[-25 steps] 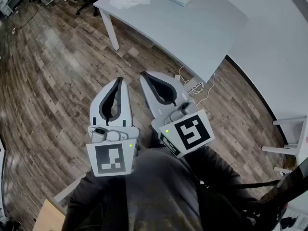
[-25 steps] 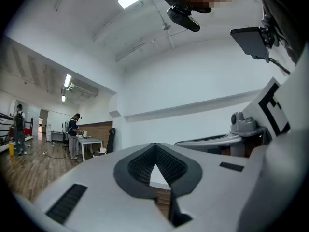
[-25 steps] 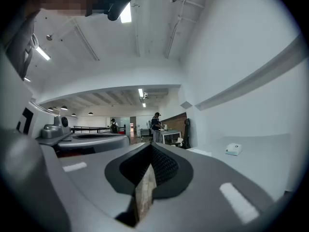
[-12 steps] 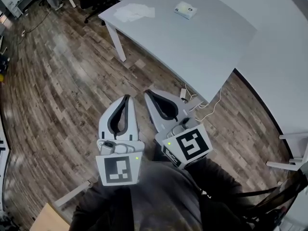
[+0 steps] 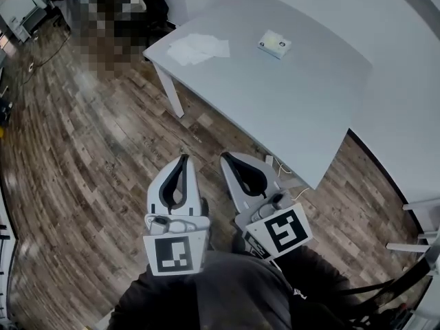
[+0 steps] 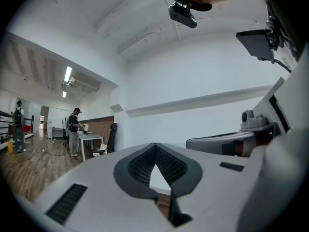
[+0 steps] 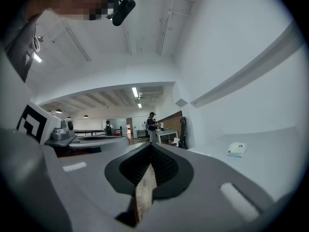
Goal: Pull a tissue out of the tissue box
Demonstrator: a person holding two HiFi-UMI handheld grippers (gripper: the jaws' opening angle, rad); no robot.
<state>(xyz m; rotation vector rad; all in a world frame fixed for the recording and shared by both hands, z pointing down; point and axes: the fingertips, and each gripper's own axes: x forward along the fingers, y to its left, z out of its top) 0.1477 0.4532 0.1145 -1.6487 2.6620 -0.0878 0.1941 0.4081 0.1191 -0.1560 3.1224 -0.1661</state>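
A small white tissue box (image 5: 274, 44) with a greenish top sits on the far part of a pale grey table (image 5: 302, 95). In the right gripper view the tissue box (image 7: 237, 149) lies well ahead to the right. Several loose white tissues (image 5: 199, 47) lie near the table's left corner. My left gripper (image 5: 181, 160) and right gripper (image 5: 227, 158) hover side by side over the wooden floor, short of the table's near edge. Both are shut with nothing between the jaws. The left gripper (image 6: 154, 145) and right gripper (image 7: 150, 146) point level towards the table.
White cables and a power strip (image 5: 276, 168) lie on the floor under the table's near edge. A white frame (image 5: 418, 225) stands at the right. A white table leg (image 5: 170, 90) is at the left corner. A person (image 6: 73, 137) stands by a distant desk.
Both grippers have moved forward together towards the table, still shut. The table and tissue box now sit lower and nearer in the head view.
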